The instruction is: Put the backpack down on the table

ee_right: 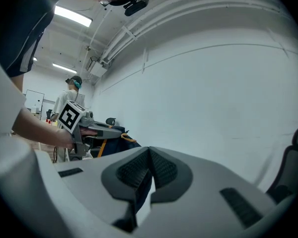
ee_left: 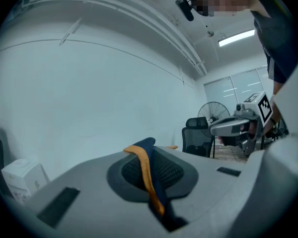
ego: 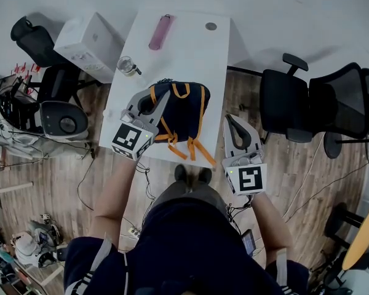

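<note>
Head view: backpack low over, perhaps already on, near edge of desk, hung from left tongs; left gripper view: shut tight on orange strap; right gripper view: right tongs closed on nothing, off to the side; final settling and release likely left.
</note>
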